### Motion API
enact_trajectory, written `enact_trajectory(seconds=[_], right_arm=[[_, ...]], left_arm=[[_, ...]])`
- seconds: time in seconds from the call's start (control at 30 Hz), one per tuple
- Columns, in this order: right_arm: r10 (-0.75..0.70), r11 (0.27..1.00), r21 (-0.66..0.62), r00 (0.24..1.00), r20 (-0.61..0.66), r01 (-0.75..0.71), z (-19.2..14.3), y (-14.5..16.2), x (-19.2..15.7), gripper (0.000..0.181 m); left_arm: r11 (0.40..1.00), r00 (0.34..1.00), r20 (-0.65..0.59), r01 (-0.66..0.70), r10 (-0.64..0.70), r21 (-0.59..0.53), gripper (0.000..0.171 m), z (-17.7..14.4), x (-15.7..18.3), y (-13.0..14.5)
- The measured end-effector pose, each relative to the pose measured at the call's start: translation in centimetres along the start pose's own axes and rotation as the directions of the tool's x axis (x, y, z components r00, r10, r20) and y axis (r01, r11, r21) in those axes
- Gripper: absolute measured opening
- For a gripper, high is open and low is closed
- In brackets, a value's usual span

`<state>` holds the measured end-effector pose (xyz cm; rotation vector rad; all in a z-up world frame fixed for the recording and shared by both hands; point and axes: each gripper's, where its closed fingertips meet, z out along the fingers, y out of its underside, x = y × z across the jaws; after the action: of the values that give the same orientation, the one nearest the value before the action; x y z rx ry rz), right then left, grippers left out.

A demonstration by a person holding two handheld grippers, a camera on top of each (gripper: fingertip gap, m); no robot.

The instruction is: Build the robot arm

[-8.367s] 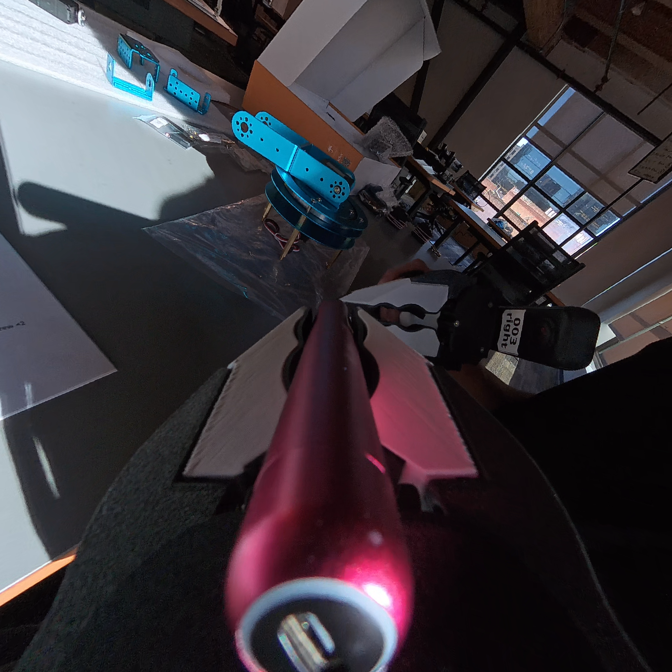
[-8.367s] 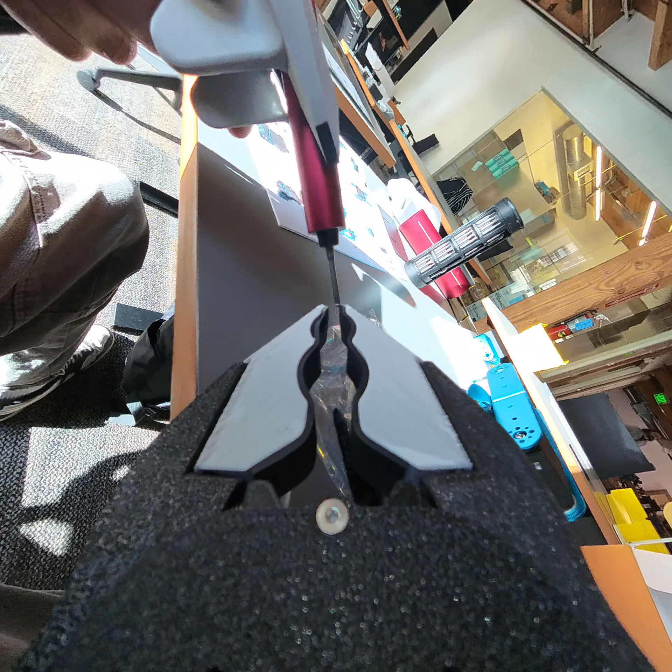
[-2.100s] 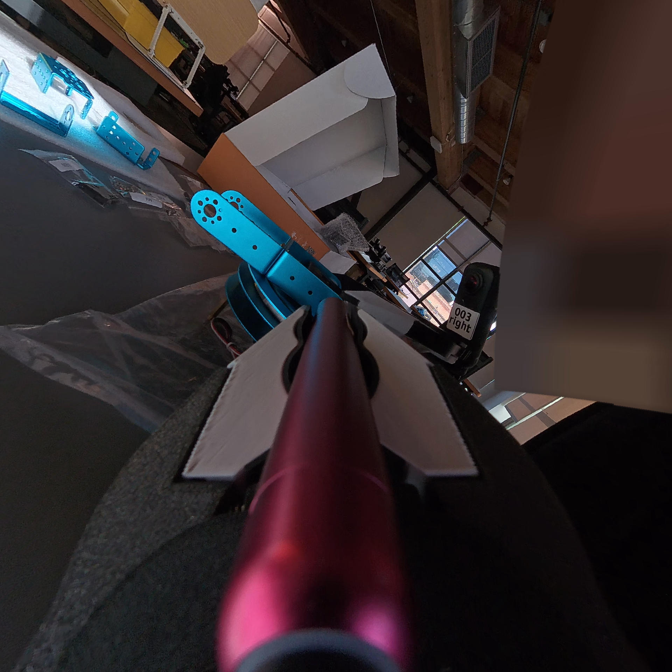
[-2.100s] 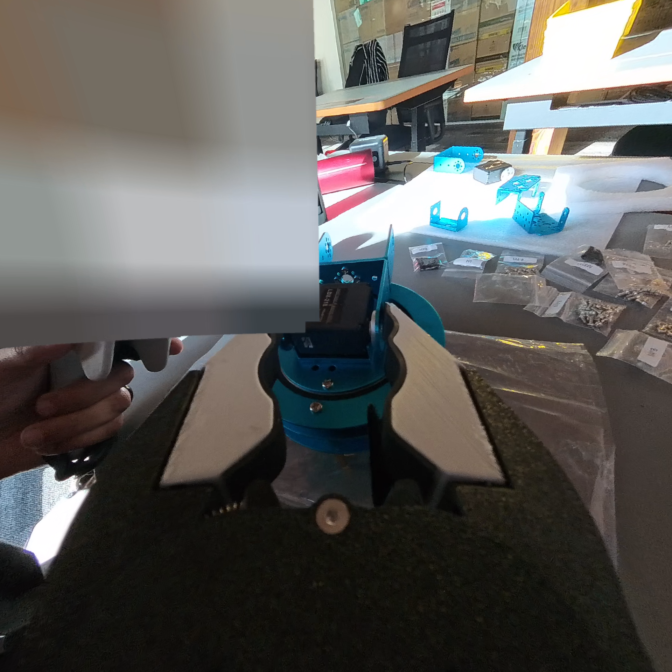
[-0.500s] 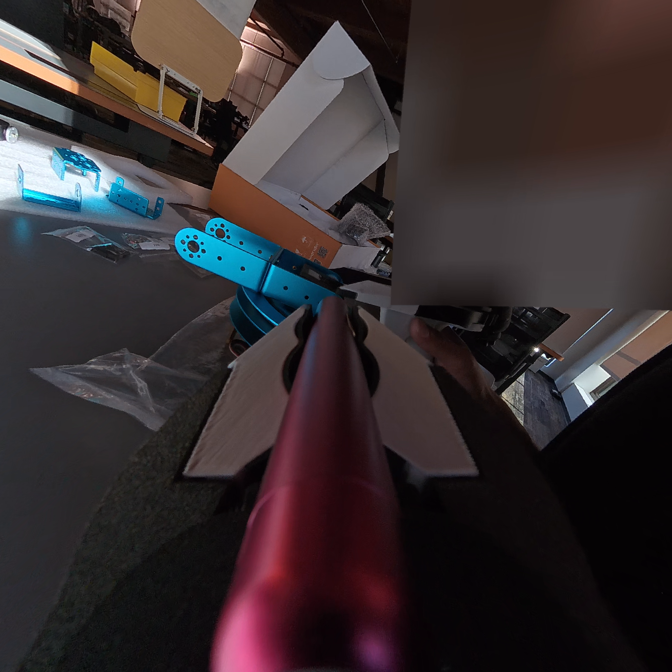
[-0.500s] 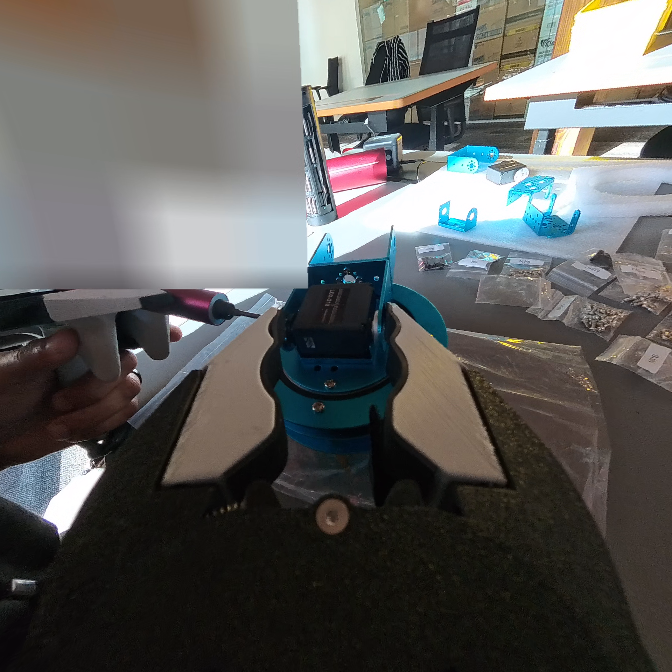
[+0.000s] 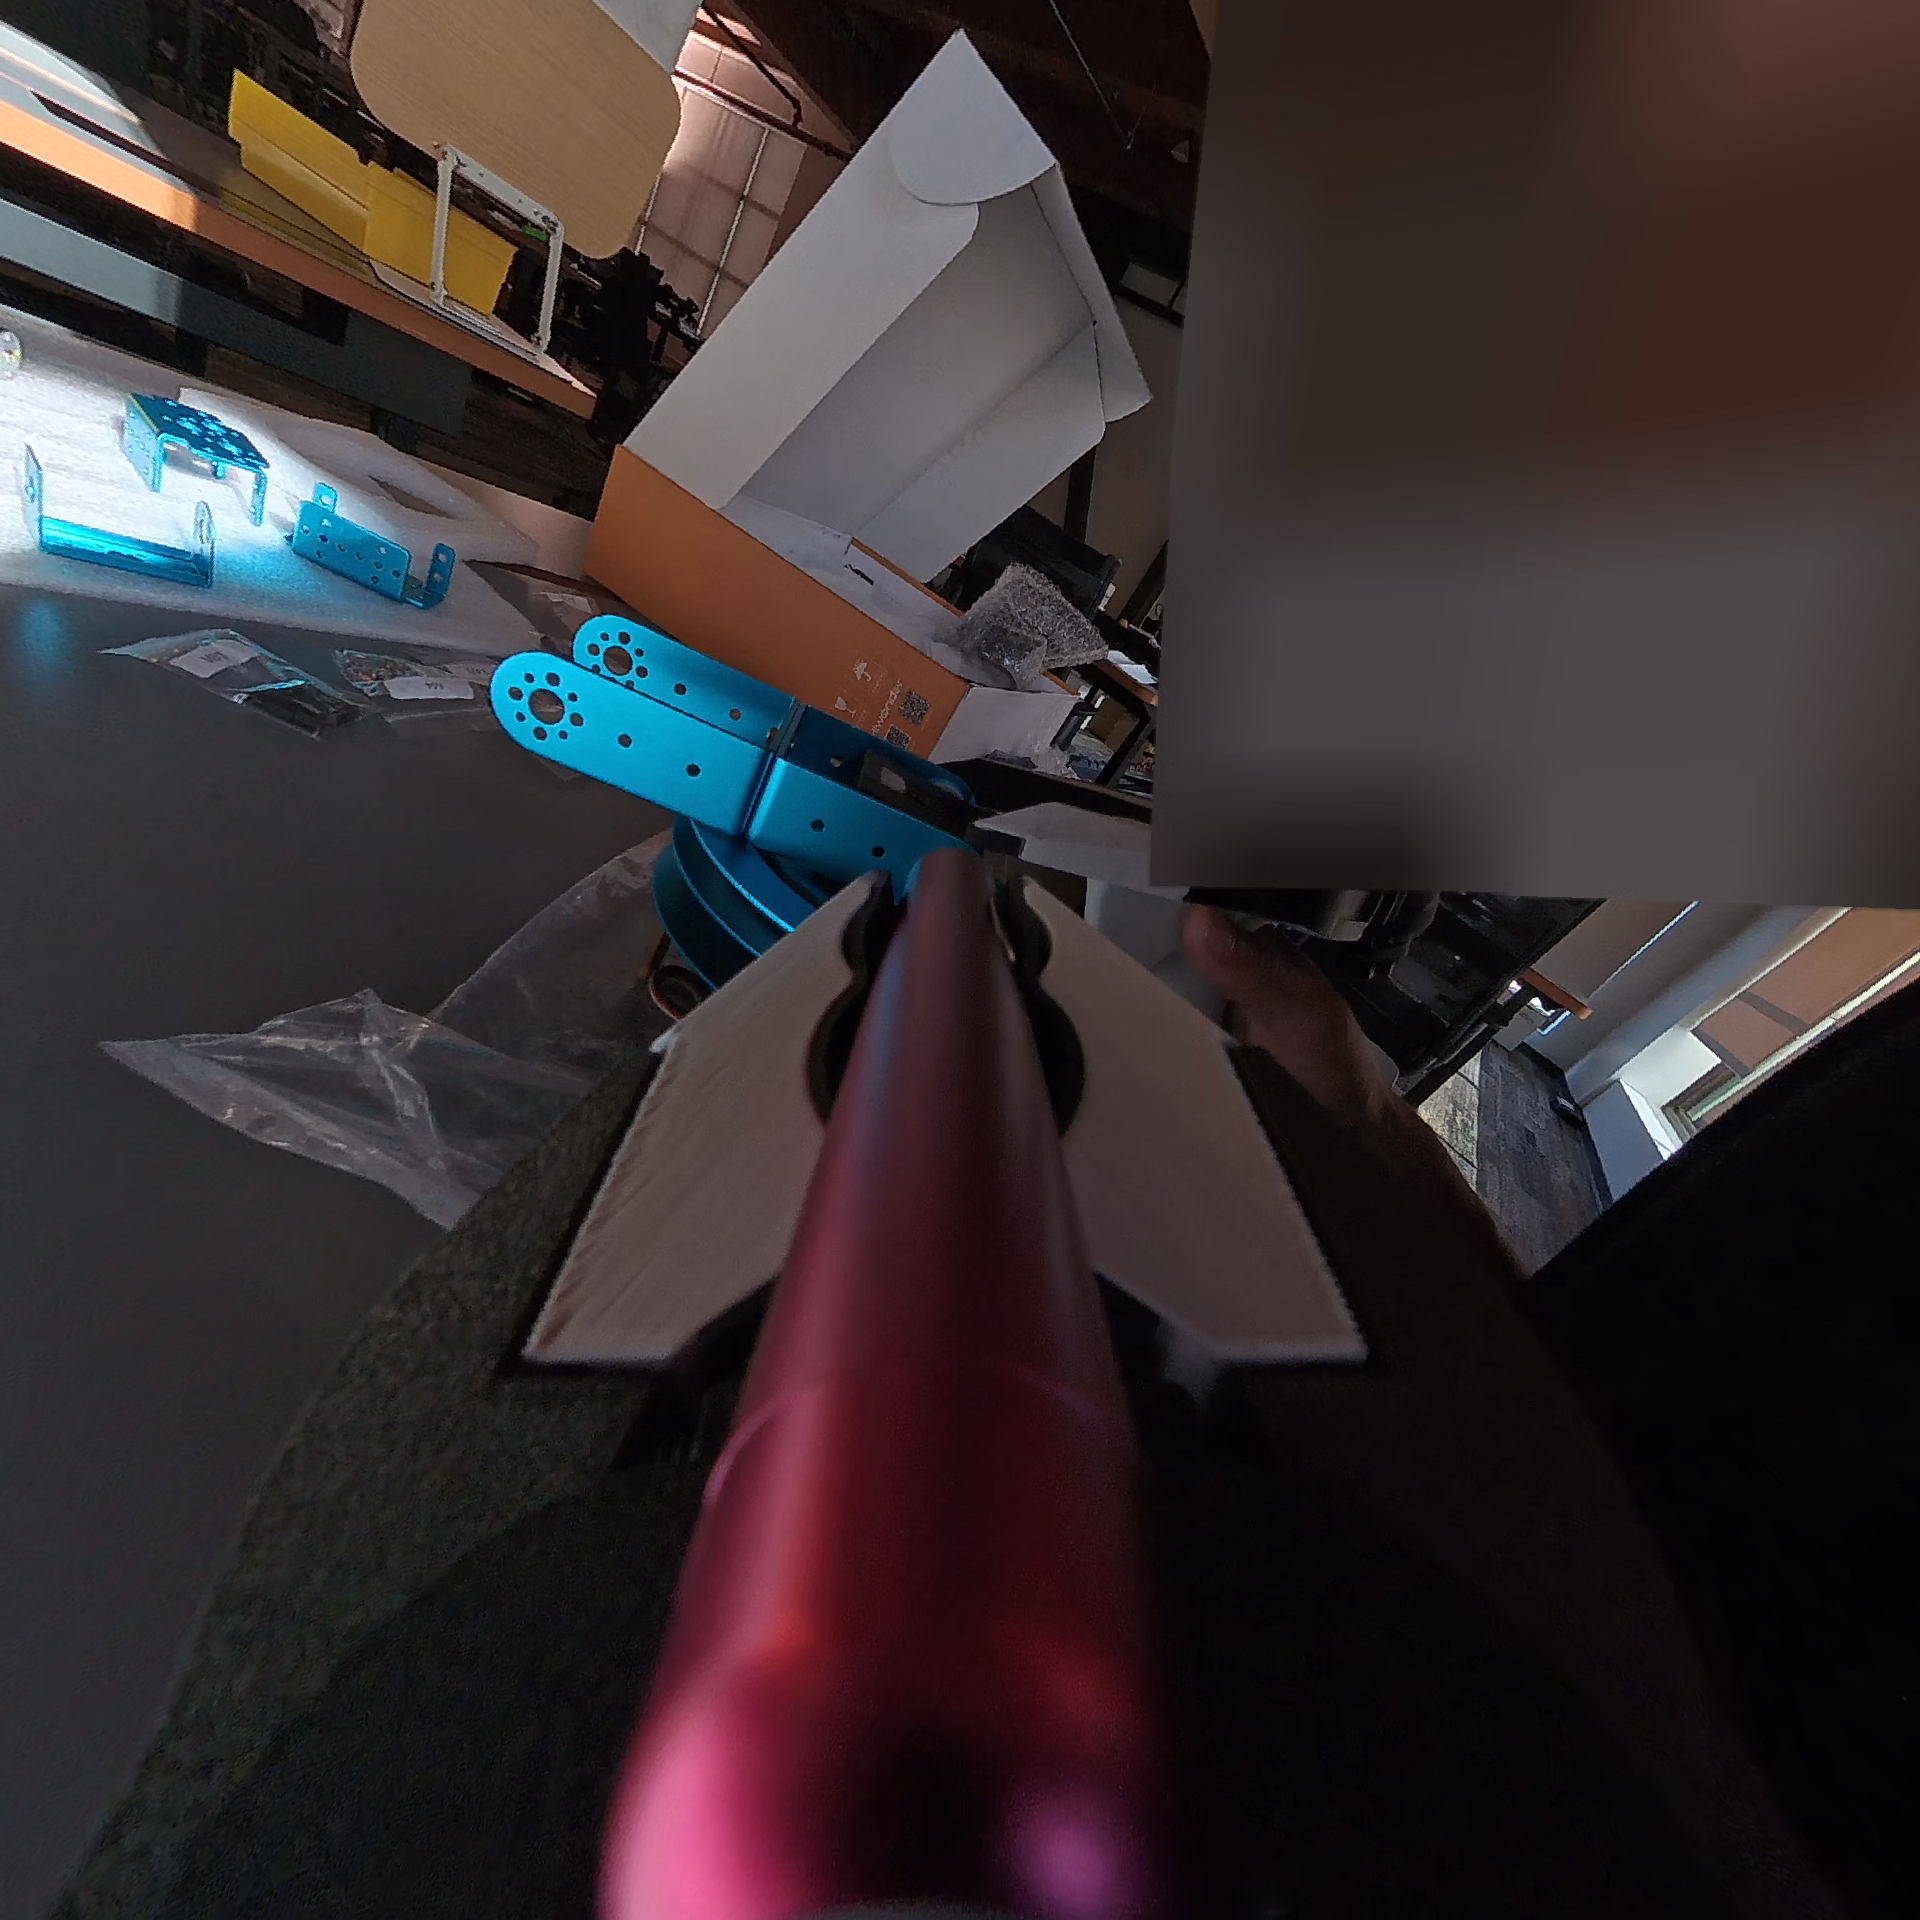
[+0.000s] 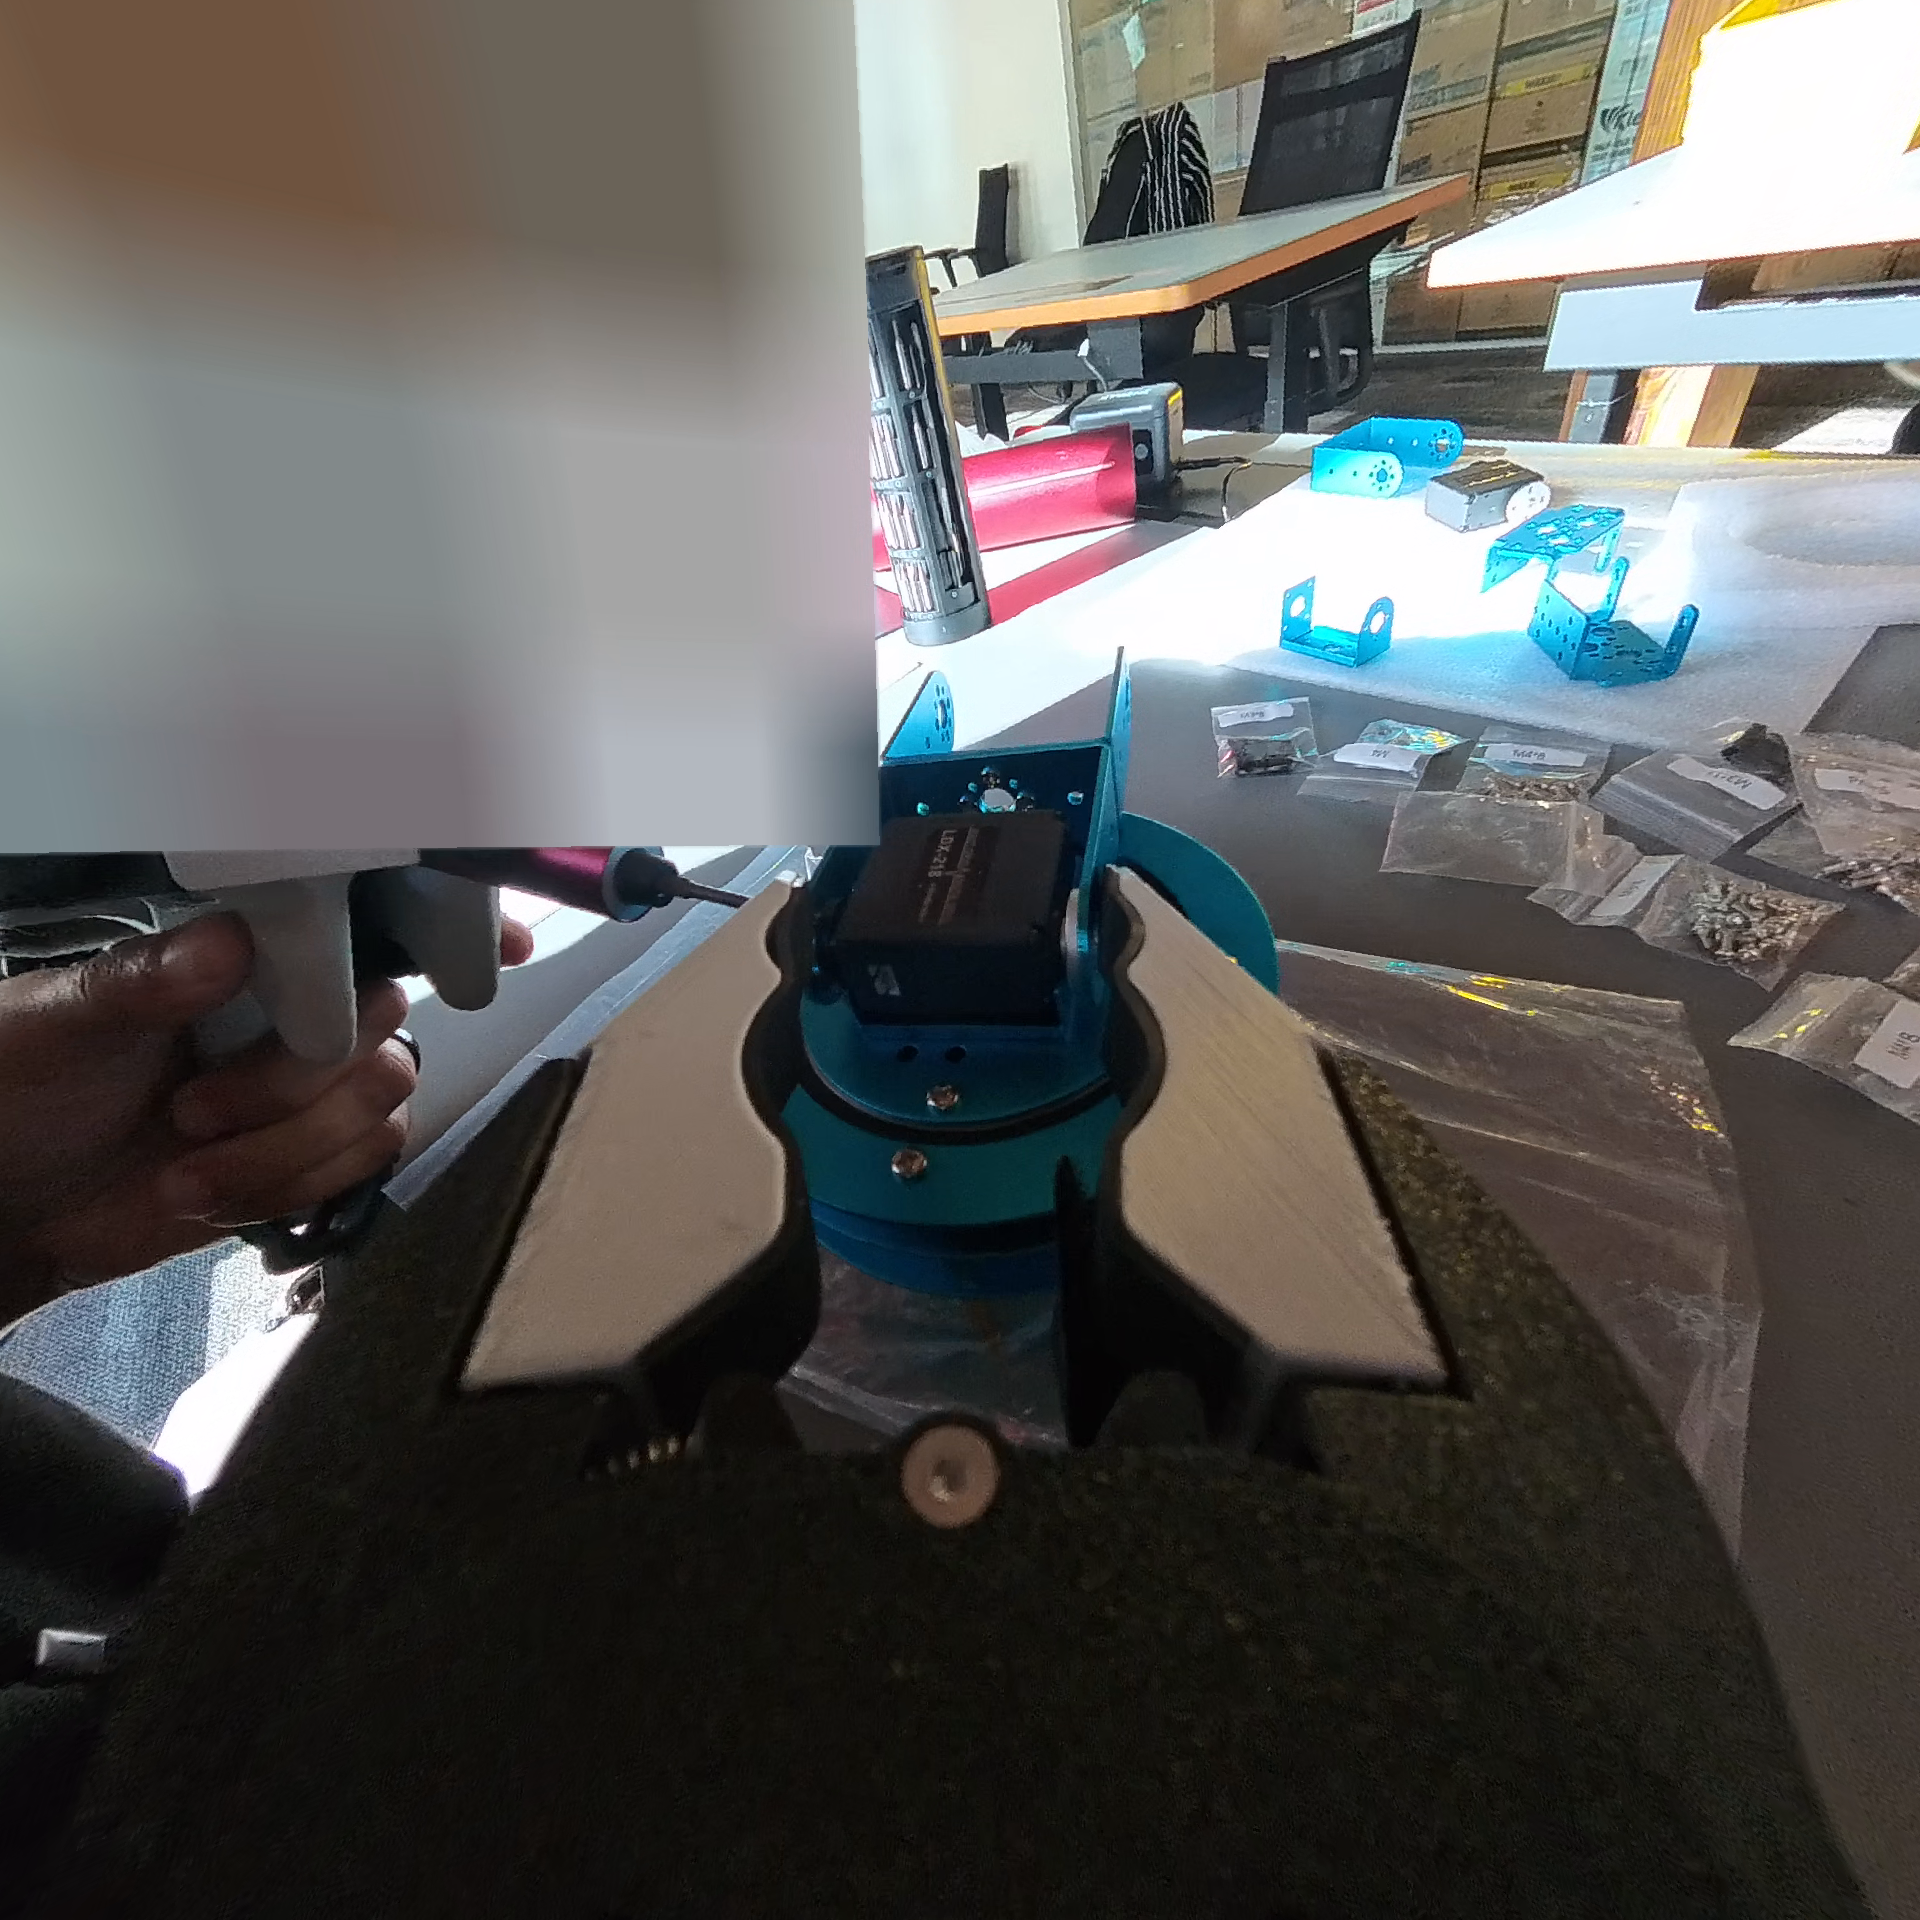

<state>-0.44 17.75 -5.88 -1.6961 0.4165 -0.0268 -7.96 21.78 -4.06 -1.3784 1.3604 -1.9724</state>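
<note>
Left gripper [image 7: 940, 883] jaws clamped tight, right gripper [image 8: 951, 904] jaws closed on something

Open cardboard box [image 7: 790, 582], loose blue brackets [image 8: 1605, 629], bagged screws [image 8: 1756, 920]

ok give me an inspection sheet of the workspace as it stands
surface: dark table, white foam sheet at the back
job's things: blue turntable with black servo in a blue bracket
clutter: loose brackets, screw bags, clear bag, bit rack, open box
grippers: left gripper shut on red screwdriver, tip at the servo; right gripper shut on turntable
cables: thin wires under the turntable
surroundings: desks, chairs, stacked cartons
</note>
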Motion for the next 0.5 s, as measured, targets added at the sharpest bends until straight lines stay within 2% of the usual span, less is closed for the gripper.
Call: enact_trajectory(seconds=[0.13, 0.37, 0.5], right_arm=[[0.002, 1.0, 0.006, 1.0, 0.005, -0.002, -0.03, 0.0, -0.09, 0.056], [-0.07, 0.998, 0.003, 0.997, 0.021, 0.07, 0.02, 0.31, -0.79, 0.072], [-0.111, 0.994, -0.008, 0.993, -0.04, 0.111, 0.13, 0.39, -0.14, 0.06]], left_arm=[[1.0, 1.0, 0.003, 0.01, -0.01, -0.002, 0.021, 0.0, -0.03, 0.0], [1.0, 1.0, 0.01, 0.005, -0.005, -0.007, 0.021, 0.05, -0.05, -0.04], [1.0, 0.999, 0.036, 0.012, -0.012, 0.021, 0.021, 0.12, -0.04, 0.15]])
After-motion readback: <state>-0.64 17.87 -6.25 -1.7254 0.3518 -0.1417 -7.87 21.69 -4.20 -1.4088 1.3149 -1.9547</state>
